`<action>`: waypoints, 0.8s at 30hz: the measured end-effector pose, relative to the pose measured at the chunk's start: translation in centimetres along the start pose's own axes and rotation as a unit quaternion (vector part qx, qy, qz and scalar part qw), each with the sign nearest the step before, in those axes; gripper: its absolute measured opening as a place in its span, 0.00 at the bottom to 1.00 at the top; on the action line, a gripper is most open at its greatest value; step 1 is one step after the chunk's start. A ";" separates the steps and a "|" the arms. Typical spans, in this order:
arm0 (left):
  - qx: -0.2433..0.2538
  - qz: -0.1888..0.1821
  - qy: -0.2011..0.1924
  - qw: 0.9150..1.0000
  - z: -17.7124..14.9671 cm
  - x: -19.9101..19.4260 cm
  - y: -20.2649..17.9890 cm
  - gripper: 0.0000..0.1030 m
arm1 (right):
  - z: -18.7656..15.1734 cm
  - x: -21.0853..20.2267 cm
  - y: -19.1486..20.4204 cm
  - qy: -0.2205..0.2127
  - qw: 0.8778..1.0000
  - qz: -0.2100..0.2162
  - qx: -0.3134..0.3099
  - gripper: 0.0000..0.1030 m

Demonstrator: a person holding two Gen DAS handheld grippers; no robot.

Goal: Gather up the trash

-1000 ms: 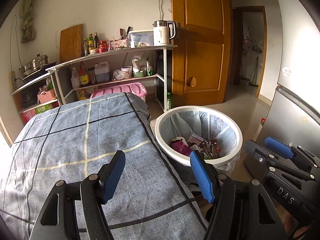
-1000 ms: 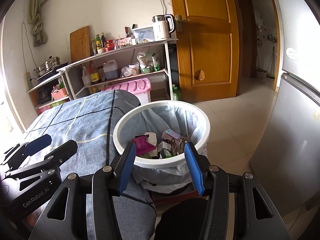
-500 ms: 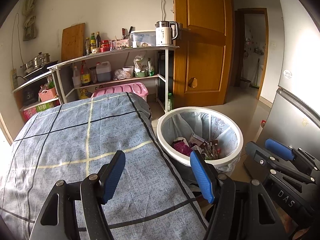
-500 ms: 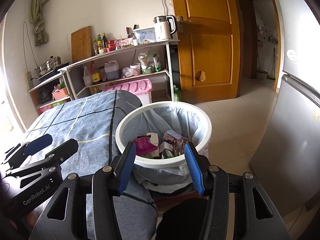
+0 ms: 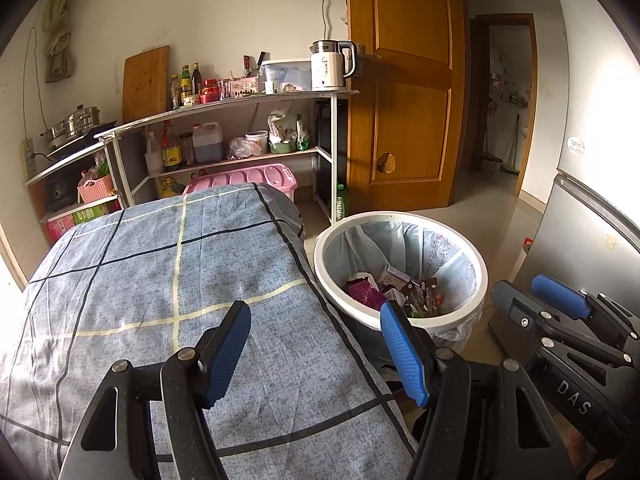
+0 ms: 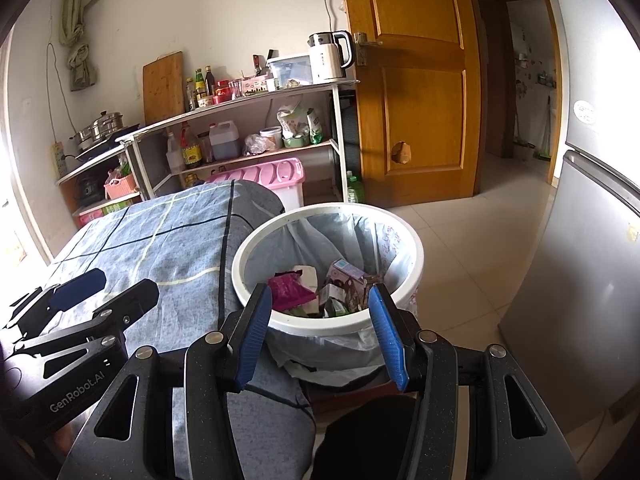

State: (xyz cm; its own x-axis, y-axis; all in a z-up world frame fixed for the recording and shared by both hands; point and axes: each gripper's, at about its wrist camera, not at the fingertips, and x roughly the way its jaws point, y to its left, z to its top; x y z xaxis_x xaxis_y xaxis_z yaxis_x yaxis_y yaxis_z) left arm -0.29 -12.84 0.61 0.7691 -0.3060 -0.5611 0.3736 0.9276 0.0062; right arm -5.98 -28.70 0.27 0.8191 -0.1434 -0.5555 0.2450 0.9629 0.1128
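The left gripper (image 5: 316, 346) hangs over the blue checked cloth (image 5: 168, 280), its 2 blue pads wide apart with nothing between them. The right gripper (image 6: 320, 334) stands equally spread and empty, just near of the white trash bin (image 6: 408, 276). Wrappers and a magenta packet (image 6: 286, 292) lie inside the lined bin, right of the cloth-covered table.
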 end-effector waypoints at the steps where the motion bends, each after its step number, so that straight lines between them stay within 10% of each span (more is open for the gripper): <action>1: 0.000 0.000 0.000 1.000 -0.1 0.0 0.0 0.65 | 0.0 0.0 0.0 0.000 1.000 0.000 0.000 0.50; 24: 0.001 0.003 0.001 1.000 -0.1 -0.3 0.1 0.65 | 0.1 -0.2 0.0 -0.003 1.000 0.001 0.000 0.50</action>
State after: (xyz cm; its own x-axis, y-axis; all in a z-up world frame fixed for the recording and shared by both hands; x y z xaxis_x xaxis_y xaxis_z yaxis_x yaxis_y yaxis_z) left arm -0.54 -12.66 0.64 0.7704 -0.3005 -0.5623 0.3701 0.9289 0.0105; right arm -6.11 -28.63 0.44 0.8231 -0.1432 -0.5496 0.2437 0.9631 0.1141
